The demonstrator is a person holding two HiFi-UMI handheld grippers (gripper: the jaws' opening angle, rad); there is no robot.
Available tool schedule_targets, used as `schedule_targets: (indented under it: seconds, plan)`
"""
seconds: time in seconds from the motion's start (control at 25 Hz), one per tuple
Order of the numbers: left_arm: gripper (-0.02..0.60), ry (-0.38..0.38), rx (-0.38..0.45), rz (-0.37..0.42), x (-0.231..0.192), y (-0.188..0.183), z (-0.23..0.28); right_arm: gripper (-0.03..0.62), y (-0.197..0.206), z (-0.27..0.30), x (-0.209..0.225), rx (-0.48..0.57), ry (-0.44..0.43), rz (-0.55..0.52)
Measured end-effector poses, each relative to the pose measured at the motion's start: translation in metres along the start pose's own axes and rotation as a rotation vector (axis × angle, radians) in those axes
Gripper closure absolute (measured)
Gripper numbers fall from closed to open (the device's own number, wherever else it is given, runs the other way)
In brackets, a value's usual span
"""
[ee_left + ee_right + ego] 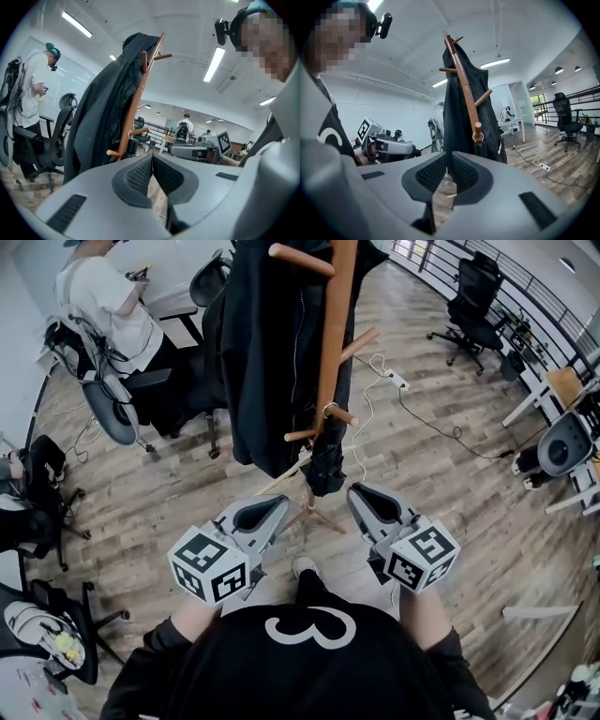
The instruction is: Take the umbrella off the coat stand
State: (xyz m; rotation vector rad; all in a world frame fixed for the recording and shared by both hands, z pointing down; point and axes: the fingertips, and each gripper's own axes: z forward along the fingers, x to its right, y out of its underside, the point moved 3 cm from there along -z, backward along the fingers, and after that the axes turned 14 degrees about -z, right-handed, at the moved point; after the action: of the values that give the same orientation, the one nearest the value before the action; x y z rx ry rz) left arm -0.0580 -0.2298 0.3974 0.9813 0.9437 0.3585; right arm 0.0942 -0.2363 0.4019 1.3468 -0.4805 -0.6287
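Note:
A wooden coat stand (333, 324) rises straight ahead with a black coat (267, 352) draped over its left side. A folded black umbrella (327, 460) hangs by a metal ring from a low peg (339, 412). The umbrella (481, 151) also shows under that peg in the right gripper view, and as a dark bundle (132, 146) in the left gripper view. My left gripper (270, 510) and right gripper (362, 494) are held side by side just short of the stand, below the umbrella. Both are shut and hold nothing; the left gripper's (152, 157) fingertips meet, and the right gripper's (449, 161) nearly touch.
The stand's splayed legs (317, 514) spread on the wood floor between my grippers. A person in a white shirt (101, 301) sits at the far left among office chairs (112, 409). A power strip and cable (397, 381) lie to the right, near another chair (473, 315).

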Motion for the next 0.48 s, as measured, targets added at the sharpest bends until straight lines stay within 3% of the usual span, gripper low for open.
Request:
schedule_targets:
  seconds: [0.32,0.48]
  plan:
    - [0.565,-0.035,0.001,-0.017,-0.031,-0.018,0.019,0.561,0.006,0.044,0.038,0.005,0.019,0.018]
    - [0.565,-0.048,0.006,-0.023,-0.043,-0.026,0.024,0.482,0.012,0.065,0.054,-0.018,0.045,0.002]
